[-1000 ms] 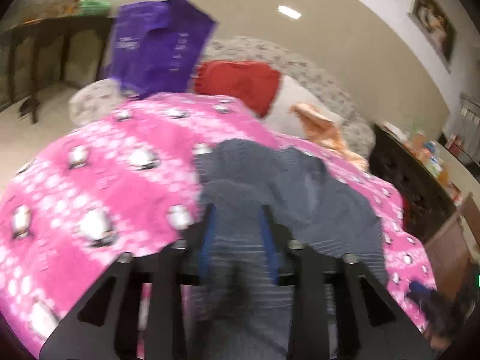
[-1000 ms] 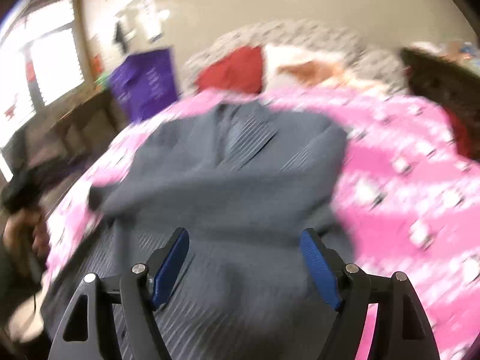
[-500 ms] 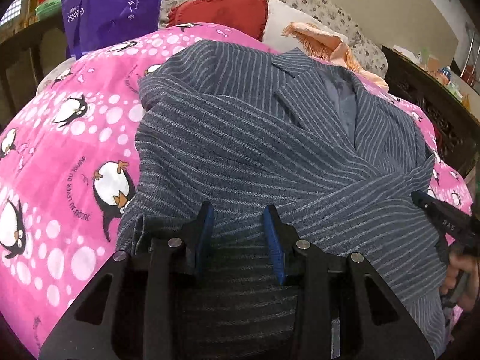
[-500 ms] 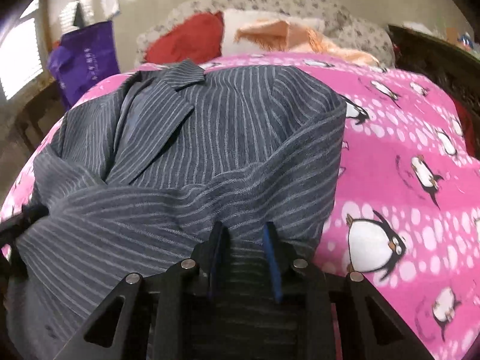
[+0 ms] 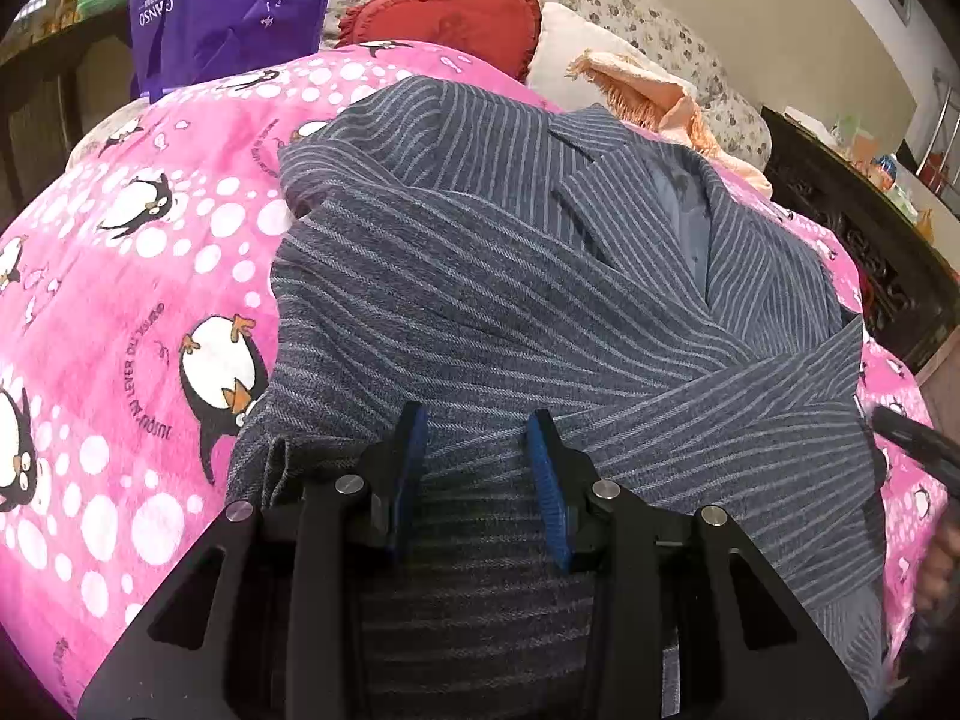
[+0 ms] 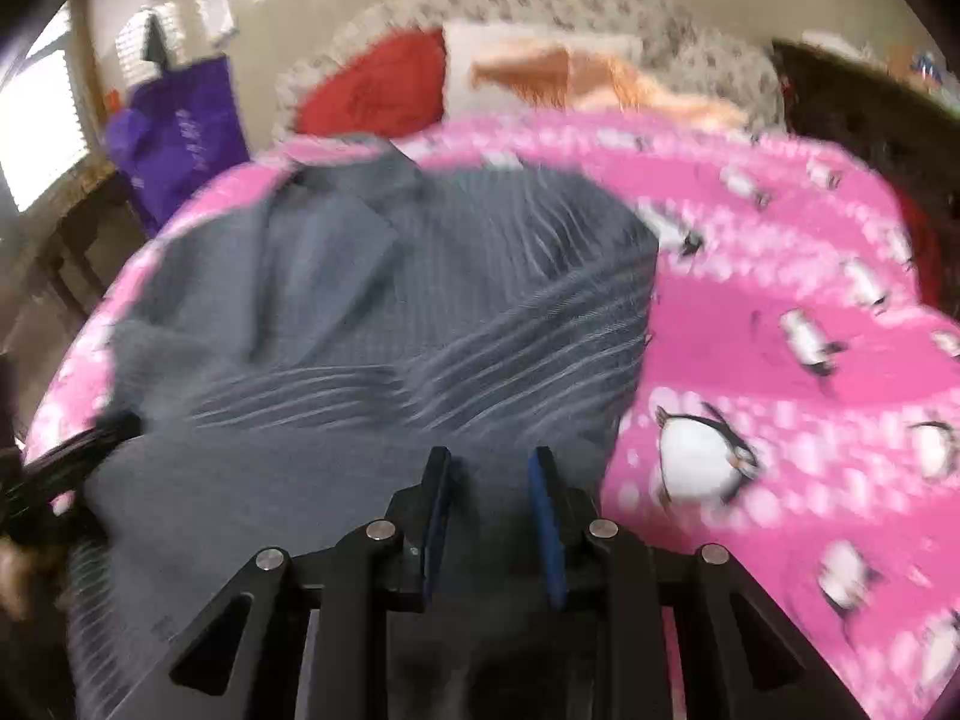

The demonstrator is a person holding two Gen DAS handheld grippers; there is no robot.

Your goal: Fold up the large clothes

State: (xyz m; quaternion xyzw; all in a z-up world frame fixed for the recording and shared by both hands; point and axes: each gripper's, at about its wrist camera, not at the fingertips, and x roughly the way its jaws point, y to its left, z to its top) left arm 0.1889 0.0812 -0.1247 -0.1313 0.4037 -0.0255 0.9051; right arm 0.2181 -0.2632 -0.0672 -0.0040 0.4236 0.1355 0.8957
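Observation:
A grey striped jacket [image 5: 480,276] lies face up on the pink penguin bedcover [image 5: 120,312], its sleeves crossed over the chest. My left gripper [image 5: 478,450] is at the near hem on the jacket's left side, shut on a fold of the cloth between its blue pads. The right wrist view is blurred by motion. There the jacket [image 6: 372,312] runs up between the fingers of my right gripper [image 6: 489,480], whose jaws are narrow and opening slightly with hem cloth still pressed between them. Each gripper's tip shows at the edge of the other's view.
A red pillow [image 5: 444,18], a white pillow and a peach fringed cloth [image 5: 636,84] lie at the head of the bed. A purple bag [image 5: 228,0] stands at the back left. Dark wooden furniture [image 5: 870,240] lines the right side. Bare bedcover [image 6: 780,276] spreads right of the jacket.
Both grippers came down to the jacket's near hem. The right jaws went from wide to narrow on the cloth, and that hand has since pulled back. The left has held still lately.

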